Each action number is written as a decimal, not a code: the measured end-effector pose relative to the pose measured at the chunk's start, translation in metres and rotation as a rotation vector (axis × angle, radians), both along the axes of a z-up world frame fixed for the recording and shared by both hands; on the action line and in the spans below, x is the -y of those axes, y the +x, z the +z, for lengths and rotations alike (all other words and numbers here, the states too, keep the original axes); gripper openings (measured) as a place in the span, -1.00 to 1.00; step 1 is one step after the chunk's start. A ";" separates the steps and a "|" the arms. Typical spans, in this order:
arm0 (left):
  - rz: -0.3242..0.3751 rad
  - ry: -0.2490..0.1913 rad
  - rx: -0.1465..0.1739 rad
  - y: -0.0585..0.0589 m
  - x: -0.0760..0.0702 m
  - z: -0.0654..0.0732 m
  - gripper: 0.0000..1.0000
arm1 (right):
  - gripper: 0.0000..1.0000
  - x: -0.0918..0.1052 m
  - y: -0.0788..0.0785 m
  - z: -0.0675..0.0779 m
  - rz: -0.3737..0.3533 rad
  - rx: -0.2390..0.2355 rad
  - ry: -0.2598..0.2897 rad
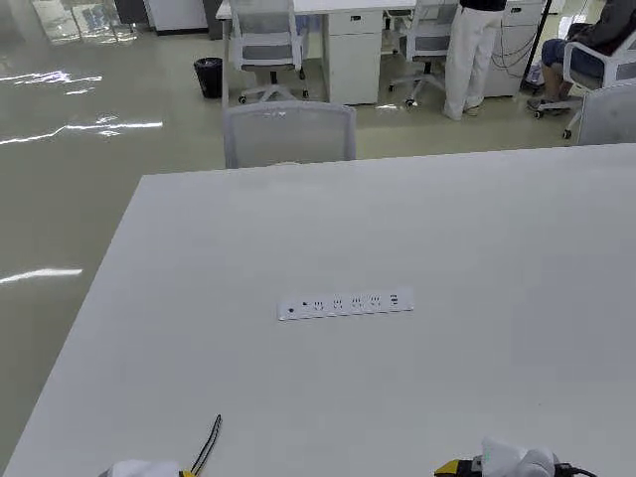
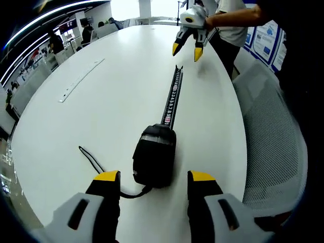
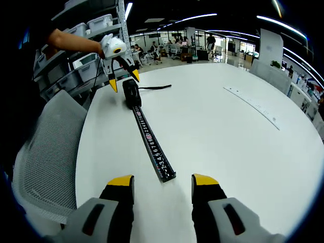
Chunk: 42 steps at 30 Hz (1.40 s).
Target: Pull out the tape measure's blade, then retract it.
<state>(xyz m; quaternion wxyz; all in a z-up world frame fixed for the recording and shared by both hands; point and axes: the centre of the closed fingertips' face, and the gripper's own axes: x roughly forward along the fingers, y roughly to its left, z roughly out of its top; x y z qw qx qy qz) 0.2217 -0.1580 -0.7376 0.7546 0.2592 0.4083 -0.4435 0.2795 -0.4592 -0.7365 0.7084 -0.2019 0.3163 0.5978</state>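
A black tape measure case (image 2: pixel 154 154) lies on the white table just beyond my left gripper (image 2: pixel 154 178), whose yellow-tipped jaws stand open on either side of it, not touching. Its blade (image 2: pixel 172 98) is pulled out flat across the table toward my right gripper (image 2: pixel 187 49), which hovers open past the tip. In the right gripper view the blade's end (image 3: pixel 167 174) lies just ahead of my open right gripper (image 3: pixel 163 180). The case (image 3: pixel 131 93) sits at the far end under the left gripper (image 3: pixel 121 76). A black wrist strap (image 2: pixel 88 157) trails from the case.
A white power strip (image 1: pixel 345 303) is set into the middle of the table (image 1: pixel 298 229). A mesh chair (image 1: pixel 288 132) stands at the far edge and another (image 3: pixel 45 152) at the near side. People and desks are in the background.
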 end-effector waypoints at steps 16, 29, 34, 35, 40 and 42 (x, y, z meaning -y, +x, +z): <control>0.175 -0.059 0.045 -0.023 0.002 0.013 0.14 | 0.22 0.012 -0.014 0.012 -0.164 -0.028 0.007; 0.303 -0.109 0.066 -0.046 0.006 0.024 0.22 | 0.48 0.013 -0.028 0.023 -0.269 -0.030 0.014; 0.357 -0.127 0.081 -0.050 0.010 0.028 0.25 | 0.53 0.013 -0.034 0.027 -0.299 -0.021 0.020; 0.374 -0.132 0.087 -0.051 0.011 0.028 0.26 | 0.55 0.012 -0.035 0.031 -0.316 -0.019 0.029; 0.432 -0.141 0.106 -0.054 0.013 0.030 0.35 | 0.63 0.010 -0.040 0.037 -0.349 0.009 0.042; 0.460 -0.150 0.114 -0.054 0.013 0.030 0.38 | 0.66 0.007 -0.043 0.041 -0.356 0.018 0.049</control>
